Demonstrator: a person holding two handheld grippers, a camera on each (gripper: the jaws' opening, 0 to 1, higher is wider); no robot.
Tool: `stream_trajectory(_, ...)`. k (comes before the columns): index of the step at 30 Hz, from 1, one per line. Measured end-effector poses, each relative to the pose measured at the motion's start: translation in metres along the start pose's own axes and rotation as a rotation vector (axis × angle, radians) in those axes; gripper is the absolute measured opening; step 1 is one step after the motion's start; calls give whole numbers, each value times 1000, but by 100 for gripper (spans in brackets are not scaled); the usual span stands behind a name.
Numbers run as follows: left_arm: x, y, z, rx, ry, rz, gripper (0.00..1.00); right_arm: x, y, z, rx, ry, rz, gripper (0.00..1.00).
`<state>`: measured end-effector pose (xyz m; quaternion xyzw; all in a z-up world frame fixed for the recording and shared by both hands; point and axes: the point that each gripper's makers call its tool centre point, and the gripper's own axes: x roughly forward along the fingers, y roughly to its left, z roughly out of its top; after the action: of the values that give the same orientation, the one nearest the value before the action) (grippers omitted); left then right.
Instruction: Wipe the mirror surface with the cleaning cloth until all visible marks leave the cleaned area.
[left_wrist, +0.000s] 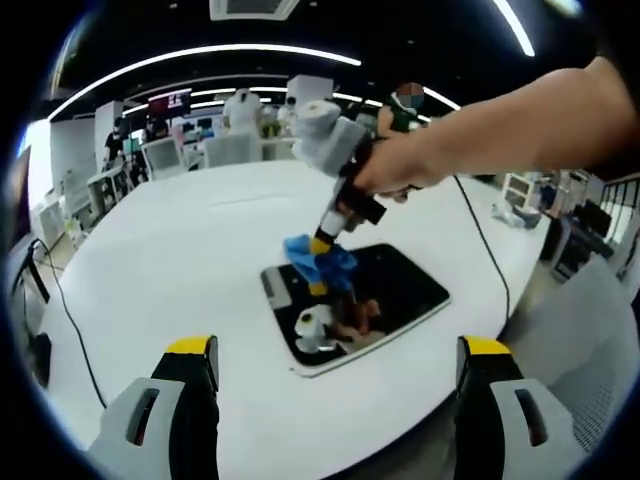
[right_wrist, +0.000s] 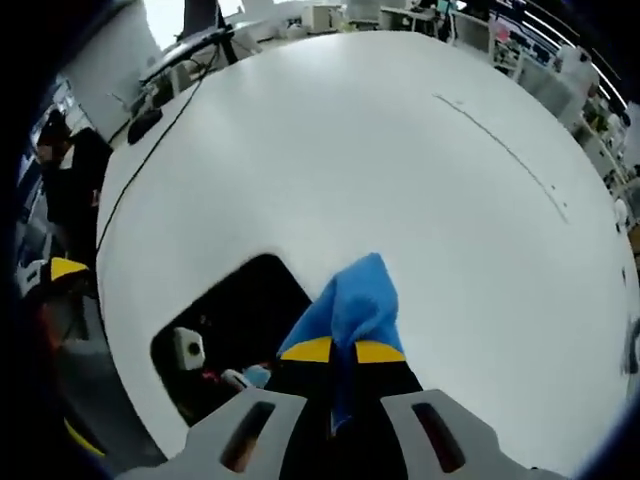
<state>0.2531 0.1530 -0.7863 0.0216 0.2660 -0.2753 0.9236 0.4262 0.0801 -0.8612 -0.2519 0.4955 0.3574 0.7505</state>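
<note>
Jaws of the right gripper (right_wrist: 343, 351) pinch the cloth (right_wrist: 347, 300) on the mirror (left_wrist: 400, 290), mid-table (left_wrist: 200, 250); left gripper (left_wrist: 340, 358) jaws stand apart near the table's edge.

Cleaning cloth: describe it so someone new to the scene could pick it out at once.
On the large white round table lies a dark rectangular mirror with a pale rim. At the mirror's far edge in the left gripper view, the right gripper is shut on the cleaning cloth. It is the one bright blue, crumpled soft thing on the table; all around it is white or black.
</note>
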Motion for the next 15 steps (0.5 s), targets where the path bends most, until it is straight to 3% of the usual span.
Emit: stream_trajectory(15,1,1,0,-2,0,3,99,-3,-2,-3,-65,-11,23,0)
